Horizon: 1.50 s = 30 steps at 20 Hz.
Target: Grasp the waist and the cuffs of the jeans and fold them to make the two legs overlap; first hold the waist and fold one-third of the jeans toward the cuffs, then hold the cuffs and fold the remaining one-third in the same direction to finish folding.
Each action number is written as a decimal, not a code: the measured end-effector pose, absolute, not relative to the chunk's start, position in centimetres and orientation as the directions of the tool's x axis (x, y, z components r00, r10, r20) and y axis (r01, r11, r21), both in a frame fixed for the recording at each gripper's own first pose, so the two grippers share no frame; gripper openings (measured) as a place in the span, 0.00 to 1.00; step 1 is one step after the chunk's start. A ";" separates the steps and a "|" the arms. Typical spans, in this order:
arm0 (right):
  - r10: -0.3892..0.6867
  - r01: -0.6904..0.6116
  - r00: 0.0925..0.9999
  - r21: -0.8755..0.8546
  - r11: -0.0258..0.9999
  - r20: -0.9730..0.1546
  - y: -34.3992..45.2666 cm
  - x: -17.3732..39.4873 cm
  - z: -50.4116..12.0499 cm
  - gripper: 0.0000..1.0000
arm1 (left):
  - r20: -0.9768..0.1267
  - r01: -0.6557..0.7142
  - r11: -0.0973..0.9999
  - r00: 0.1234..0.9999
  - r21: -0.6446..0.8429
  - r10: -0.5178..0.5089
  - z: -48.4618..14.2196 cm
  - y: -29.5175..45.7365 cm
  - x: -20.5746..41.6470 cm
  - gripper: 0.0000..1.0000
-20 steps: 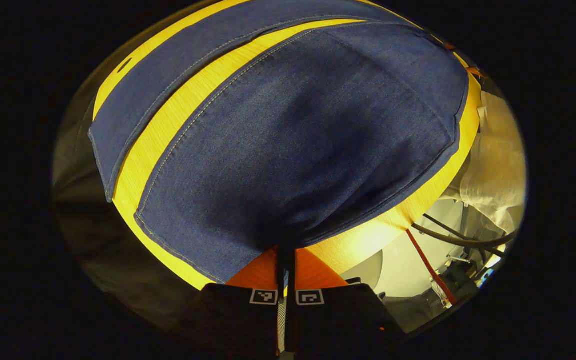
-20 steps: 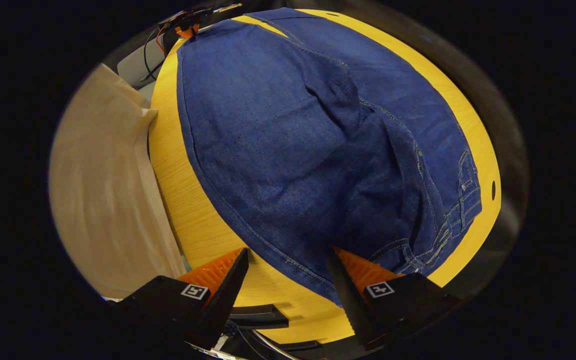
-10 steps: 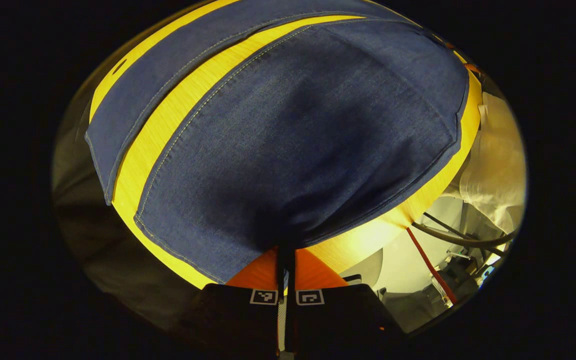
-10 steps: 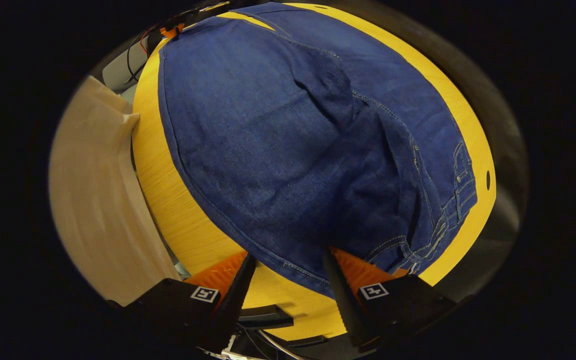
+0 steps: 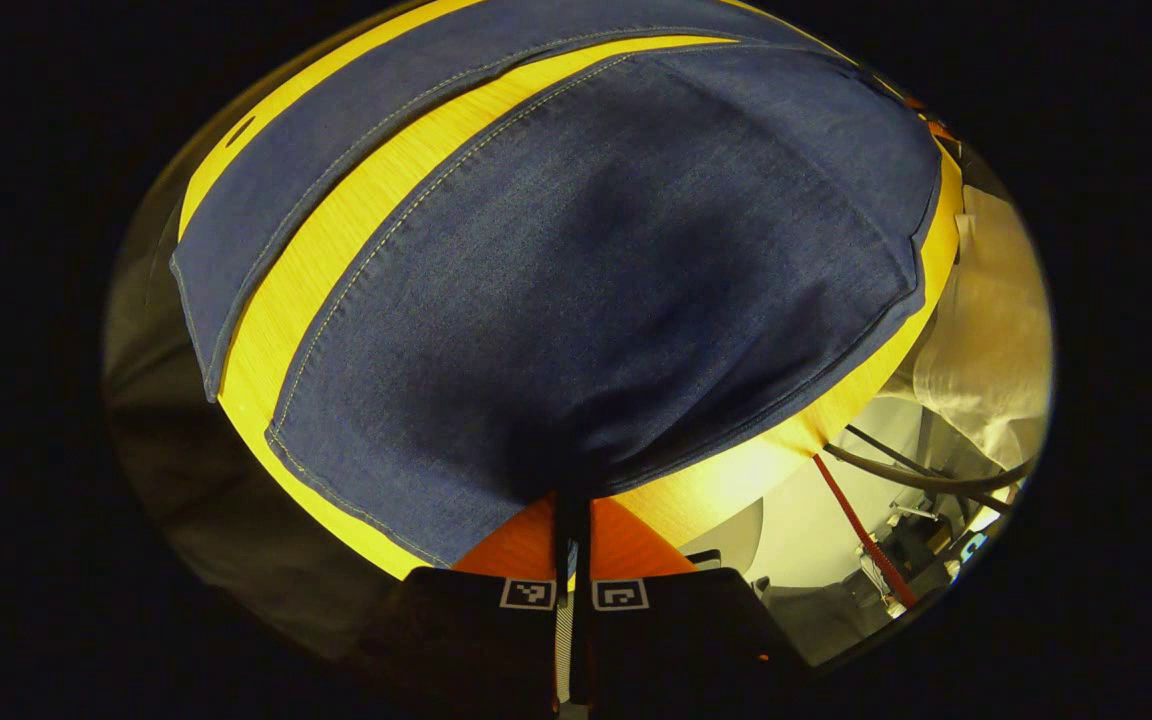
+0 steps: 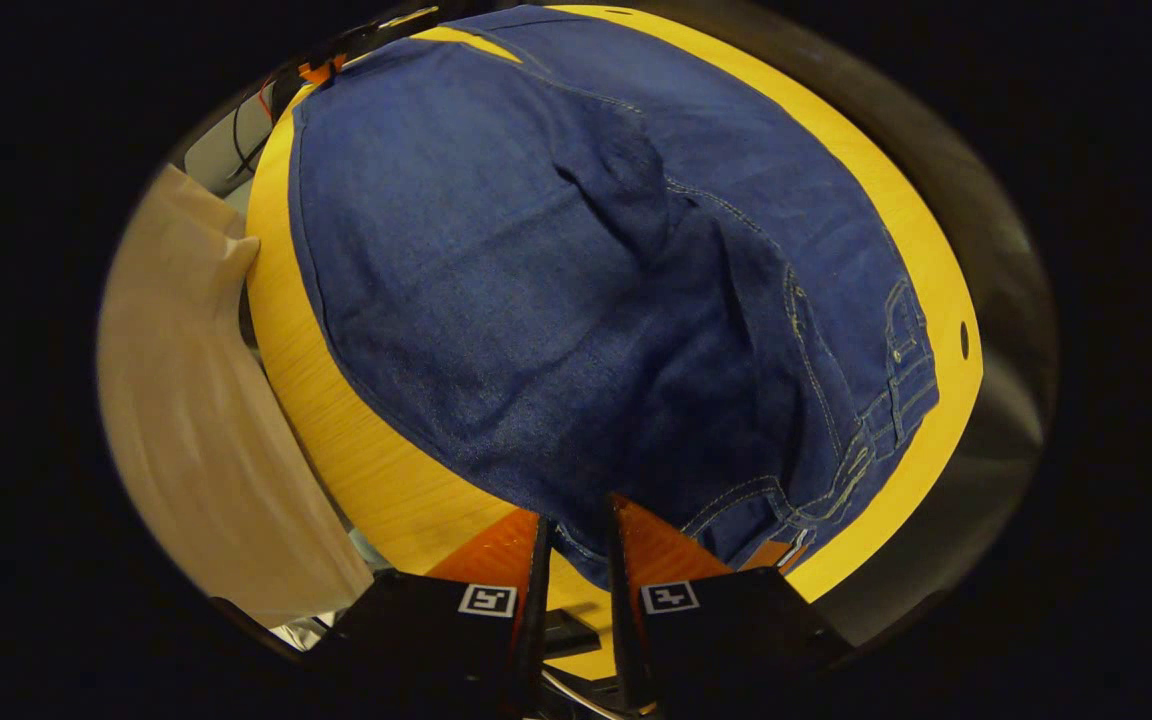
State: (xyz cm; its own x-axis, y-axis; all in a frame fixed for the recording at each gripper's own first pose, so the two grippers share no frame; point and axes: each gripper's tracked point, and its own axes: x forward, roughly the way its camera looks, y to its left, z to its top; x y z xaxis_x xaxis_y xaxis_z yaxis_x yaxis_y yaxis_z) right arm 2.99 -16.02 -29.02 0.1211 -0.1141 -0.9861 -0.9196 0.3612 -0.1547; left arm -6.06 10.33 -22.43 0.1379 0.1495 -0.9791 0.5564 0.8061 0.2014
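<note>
Blue jeans (image 5: 586, 250) lie flat on a yellow wooden table (image 5: 336, 240). In the left gripper view the near leg fills the middle and the far leg (image 5: 336, 130) runs along the upper left, with a strip of table between them. My left gripper (image 5: 573, 510) is shut on the near leg's edge by the cuff. In the right gripper view the jeans (image 6: 536, 280) spread away from me, with the waistband (image 6: 886, 400) at the right. My right gripper (image 6: 577, 535) has its fingers pressed on the near waist corner, at the table's (image 6: 366, 470) front edge.
A person's light clothing (image 5: 986, 320) stands close to the table's side, also seen as a beige garment (image 6: 186, 400). Cables and a red cord (image 5: 866, 540) hang below the table edge. A small hole (image 6: 963, 340) sits in the tabletop near the waistband.
My right gripper has moved in over the waist corner and its fingers have gone from wide open to shut on the denim. The left gripper has stayed shut on the leg.
</note>
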 end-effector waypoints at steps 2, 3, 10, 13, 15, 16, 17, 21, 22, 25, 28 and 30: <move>-0.105 -0.897 0.155 -0.185 0.402 -0.982 -16.1 3.5 -28.7 0.19 | -0.979 0.559 0.804 0.151 0.202 0.140 -22.3 10.3 -6.0 0.00; -0.097 -0.883 0.174 -0.199 0.425 -0.980 -16.1 3.7 -28.6 0.13 | -0.978 0.559 0.804 0.156 0.201 0.136 -22.3 10.3 -6.0 0.00; -0.096 -0.754 0.355 -0.345 0.558 -0.930 -16.9 4.1 -28.4 0.03 | -0.960 0.501 0.838 0.264 0.214 0.088 -22.4 10.3 -6.0 0.00; -0.147 -0.731 0.406 -0.417 0.541 -0.902 -16.9 4.1 -28.2 0.03 | -0.927 0.423 0.871 0.364 0.251 0.090 -22.5 10.2 -5.8 0.00; -0.177 -0.703 0.409 -0.432 0.564 -0.895 -16.9 3.9 -28.1 0.03 | -0.899 0.377 0.878 0.421 0.295 0.121 -22.5 10.2 -5.7 0.00; -0.187 -0.686 0.405 -0.433 0.585 -0.895 -17.1 4.0 -28.1 0.03 | -0.882 0.349 0.882 0.451 0.318 0.139 -22.6 10.2 -5.6 0.00; -0.198 -0.666 0.403 -0.435 0.607 -0.893 -17.0 4.1 -28.2 0.03 | -0.868 0.317 0.887 0.471 0.337 0.161 -22.6 10.3 -5.6 0.00; -0.212 -0.535 0.404 -0.418 0.734 -0.890 -16.4 4.1 -27.5 0.03 | -0.844 0.188 0.951 0.524 0.246 0.115 -22.5 8.8 -5.7 0.00; -0.201 -0.494 0.414 -0.405 0.769 -0.888 -16.0 4.4 -27.0 0.03 | -0.840 0.148 0.969 0.536 0.198 0.089 -22.0 8.6 -5.4 0.00; -0.173 -0.346 0.444 -0.346 0.872 -0.879 -14.8 5.0 -24.7 0.02 | -0.805 0.018 0.999 0.593 0.046 0.026 -19.7 7.4 -4.1 0.00; -0.132 -0.205 0.480 -0.257 0.944 -0.867 -13.9 6.3 -22.8 0.02 | -0.746 -0.065 0.990 0.665 -0.121 -0.047 -15.9 6.6 -2.2 0.00; -0.105 -0.138 0.511 -0.203 0.969 -0.853 -13.1 7.3 -20.9 0.02 | -0.720 -0.087 0.983 0.692 -0.164 -0.059 -12.9 7.0 -1.0 0.00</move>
State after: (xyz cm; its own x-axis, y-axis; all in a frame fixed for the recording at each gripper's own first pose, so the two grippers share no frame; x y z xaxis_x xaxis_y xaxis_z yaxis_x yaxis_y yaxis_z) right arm 7.34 -13.13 -20.85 0.5108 -0.1054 -0.8532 -0.1383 0.9695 -0.2025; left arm -1.04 7.00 -12.88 0.6916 -0.0585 -0.7199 -0.0872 0.9827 -0.1636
